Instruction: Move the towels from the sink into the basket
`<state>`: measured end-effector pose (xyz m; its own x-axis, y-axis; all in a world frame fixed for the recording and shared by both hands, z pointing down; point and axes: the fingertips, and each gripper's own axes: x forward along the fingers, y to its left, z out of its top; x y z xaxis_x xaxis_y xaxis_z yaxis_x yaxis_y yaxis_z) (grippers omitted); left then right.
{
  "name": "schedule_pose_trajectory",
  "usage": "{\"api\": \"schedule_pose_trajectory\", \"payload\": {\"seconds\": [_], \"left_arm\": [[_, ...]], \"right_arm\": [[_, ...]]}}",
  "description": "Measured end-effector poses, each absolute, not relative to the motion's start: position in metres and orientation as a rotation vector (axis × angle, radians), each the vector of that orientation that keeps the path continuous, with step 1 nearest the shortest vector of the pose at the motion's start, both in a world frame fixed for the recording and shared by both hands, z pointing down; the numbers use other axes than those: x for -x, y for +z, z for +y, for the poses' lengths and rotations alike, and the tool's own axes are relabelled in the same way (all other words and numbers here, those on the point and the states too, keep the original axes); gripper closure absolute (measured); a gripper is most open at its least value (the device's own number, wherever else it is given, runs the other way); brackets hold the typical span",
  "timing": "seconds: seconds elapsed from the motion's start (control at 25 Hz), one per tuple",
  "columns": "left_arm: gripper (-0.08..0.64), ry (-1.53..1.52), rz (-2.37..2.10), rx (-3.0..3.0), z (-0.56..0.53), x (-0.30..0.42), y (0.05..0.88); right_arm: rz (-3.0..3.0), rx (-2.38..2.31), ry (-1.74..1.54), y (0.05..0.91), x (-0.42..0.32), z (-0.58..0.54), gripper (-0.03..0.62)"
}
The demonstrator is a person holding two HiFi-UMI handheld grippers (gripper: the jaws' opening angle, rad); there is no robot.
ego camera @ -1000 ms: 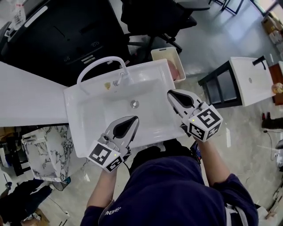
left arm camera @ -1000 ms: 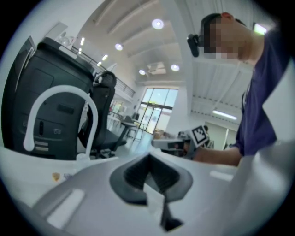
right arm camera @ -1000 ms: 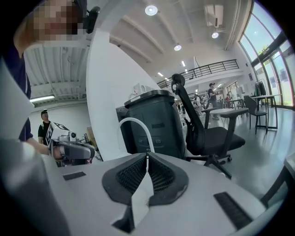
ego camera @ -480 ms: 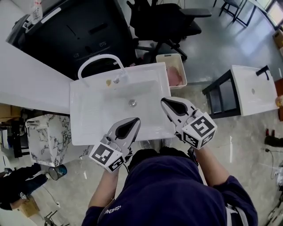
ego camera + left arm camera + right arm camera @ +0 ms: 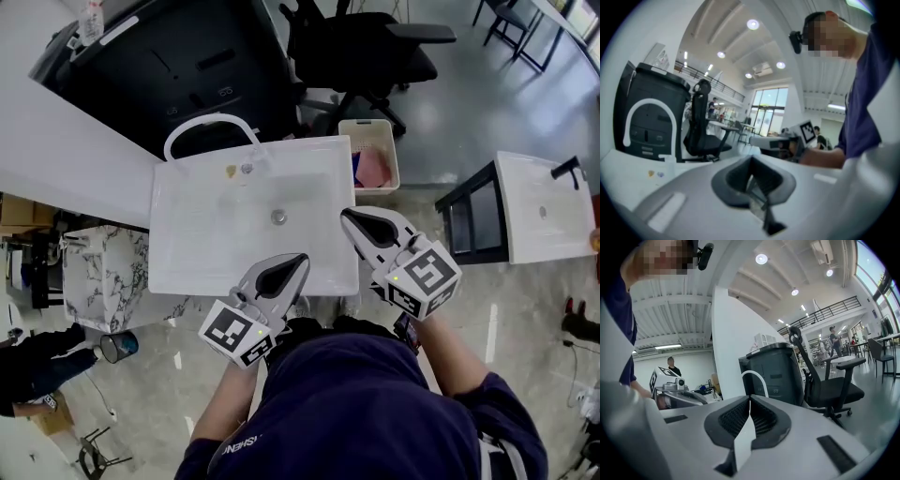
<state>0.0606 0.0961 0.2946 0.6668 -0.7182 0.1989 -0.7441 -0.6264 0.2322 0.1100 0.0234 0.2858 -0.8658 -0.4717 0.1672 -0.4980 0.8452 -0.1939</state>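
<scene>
Now the left gripper (image 5: 300, 259) and right gripper (image 5: 346, 215) have drawn back to the near edge of the sink (image 5: 187, 267), jaws closed on nothing, basin bare, towels (image 5: 374, 170) in the basket (image 5: 349, 131) off its far right corner, so the task looks done.

Navy top (image 5: 375, 412) (white sleeve lettering).

Below you, the white sink (image 5: 206, 253) bears its arched tap (image 5: 211, 118) and drain (image 5: 278, 217), while on the grey floor (image 5: 487, 103) just beside its far right corner stands the basket (image 5: 366, 123), towels (image 5: 375, 169) inside.
</scene>
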Motion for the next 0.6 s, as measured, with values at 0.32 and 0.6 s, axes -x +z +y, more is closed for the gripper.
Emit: {"api": "schedule_pose_trajectory", "payload": {"seconds": [0.32,0.6], "left_arm": [[0.558,0.124,-1.183,-2.598,0.093,-0.049,0.288],[0.558,0.109,-1.186,-2.604,0.091,-0.018,0.284]], "right_arm": [[-2.911,-0.752,0.339,0.283,-0.095,0.021,0.578],[-2.897,-0.776,0.315,0.280,-0.065,0.020,0.578]]}}
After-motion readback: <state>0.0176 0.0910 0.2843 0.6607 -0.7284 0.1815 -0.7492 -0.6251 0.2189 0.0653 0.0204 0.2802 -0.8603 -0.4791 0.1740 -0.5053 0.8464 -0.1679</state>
